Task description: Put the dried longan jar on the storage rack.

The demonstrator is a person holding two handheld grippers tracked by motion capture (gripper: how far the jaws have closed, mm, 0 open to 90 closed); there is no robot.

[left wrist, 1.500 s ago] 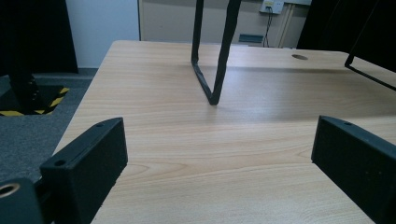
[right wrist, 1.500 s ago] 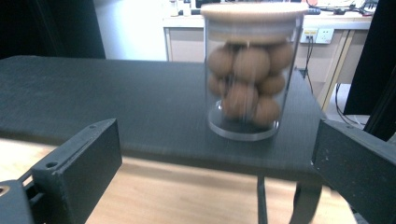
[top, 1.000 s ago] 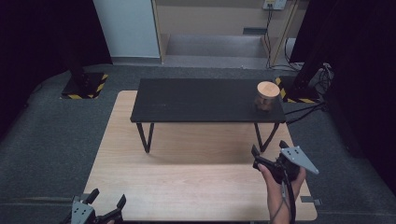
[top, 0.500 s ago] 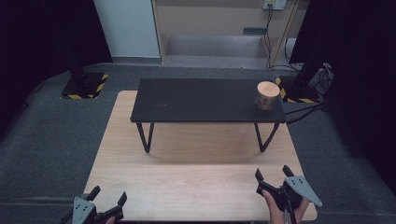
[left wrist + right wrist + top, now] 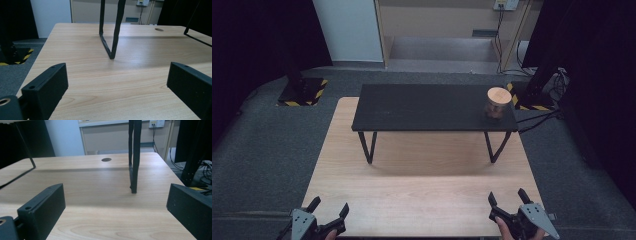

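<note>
Two grippers sit low in the high view, over the near edge of a broad pale wooden table point(image 5: 422, 200) that takes up the middle and lower part of the frame; on it, in the upper middle, stands a smaller black bench point(image 5: 432, 107) on thin dark metal legs; toward the bench's right end, in the upper right of the frame, rests a short jar with a round wooden lid point(image 5: 498, 102), well apart from both grippers; the left gripper point(image 5: 329, 212) is at the lower left corner, its jaws spread wide with nothing between them; the right gripper point(image 5: 508, 200) is at the lower right, a hand around it, its jaws likewise spread and empty.
</note>
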